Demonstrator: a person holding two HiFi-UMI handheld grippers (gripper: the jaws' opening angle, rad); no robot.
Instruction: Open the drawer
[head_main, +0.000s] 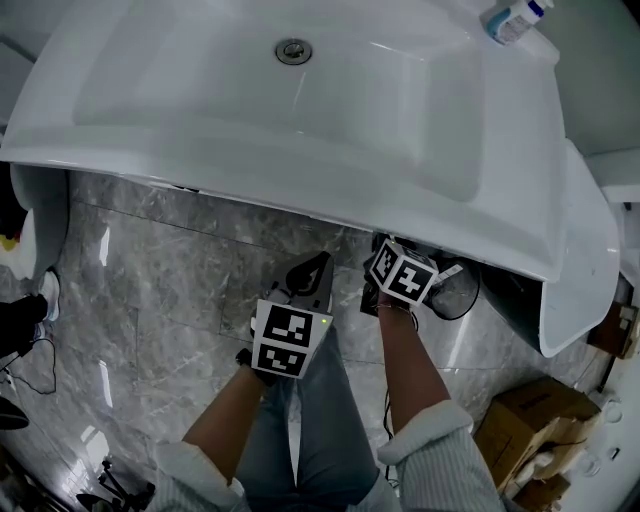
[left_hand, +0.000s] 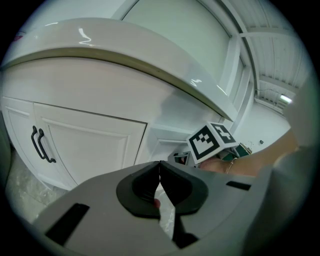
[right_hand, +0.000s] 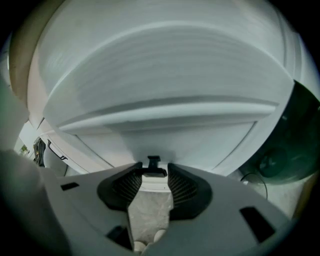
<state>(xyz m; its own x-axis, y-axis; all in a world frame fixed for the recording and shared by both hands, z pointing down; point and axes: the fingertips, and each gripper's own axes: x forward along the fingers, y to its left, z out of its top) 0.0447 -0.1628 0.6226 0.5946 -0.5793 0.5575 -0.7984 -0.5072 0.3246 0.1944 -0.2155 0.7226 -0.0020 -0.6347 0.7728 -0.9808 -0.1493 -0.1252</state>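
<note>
Closest in the head view, two light sleeves run up from the bottom edge to the two tongs at mid-frame, above a grey marble floor. The left tongs are together, tips touching and nothing between them, held clear of the cabinet. The right tongs, just to the right of them in the head view, reach under the basin's rim and are clamped on a small black handle, whose bar spans the gap from one jaw to the other. That handle sits on the white drawer, which fills the middle of the right gripper view, directly below the white basin. At the left of the left gripper view is a cupboard door with black pulls. Farthest off, a bottle stands at the basin's upper right corner
</note>
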